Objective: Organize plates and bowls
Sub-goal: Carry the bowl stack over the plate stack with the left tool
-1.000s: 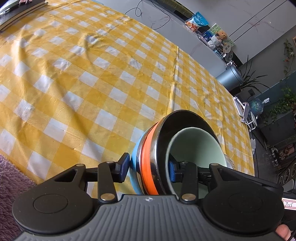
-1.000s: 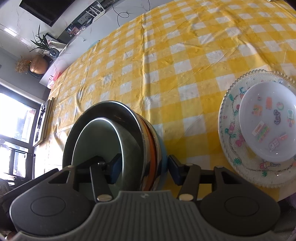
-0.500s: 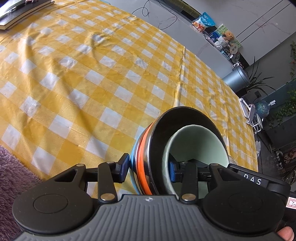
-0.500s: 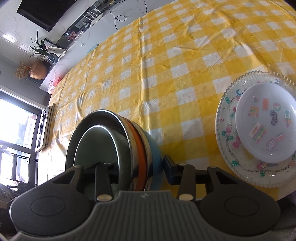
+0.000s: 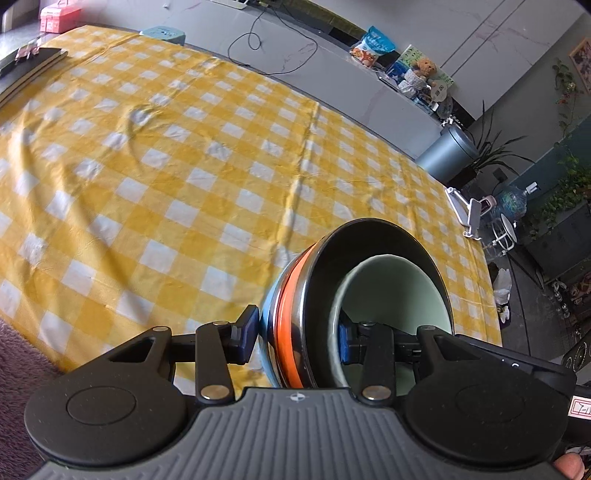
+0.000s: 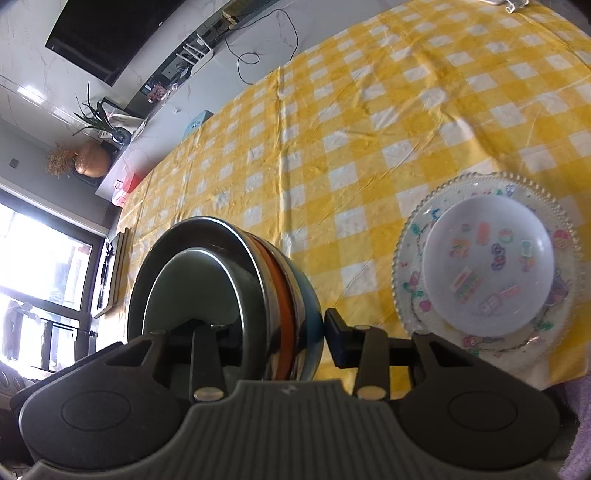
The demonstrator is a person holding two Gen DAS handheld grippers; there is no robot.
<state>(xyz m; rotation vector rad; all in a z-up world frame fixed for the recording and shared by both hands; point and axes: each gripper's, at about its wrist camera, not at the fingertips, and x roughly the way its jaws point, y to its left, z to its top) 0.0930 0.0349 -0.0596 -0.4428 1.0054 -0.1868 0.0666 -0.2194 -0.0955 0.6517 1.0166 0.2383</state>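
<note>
Both claws gripped one nested stack of bowls (image 5: 369, 295), tipped on edge above the yellow-checked table (image 5: 184, 184): the left claw (image 5: 295, 338) and right claw (image 6: 271, 334) each pinched its rim. Two stacked plates (image 6: 417, 236) sat nearby.

You have a yellow-and-white checked tablecloth (image 5: 192, 173) spread over the worktop, creased in places. At its far left corner you can see dark flat books (image 5: 26, 70). Behind it runs a grey counter (image 5: 332, 70) with a black cable (image 5: 273, 55) looping across it, a blue snack bag (image 5: 373, 46) and a small teddy bear (image 5: 423, 72). A grey bin (image 5: 448, 157) stands beside a leafy plant (image 5: 495, 151). From your right view, a dark screen (image 6: 114, 33) hangs on the wall above a round clay pot (image 6: 92, 162).
</note>
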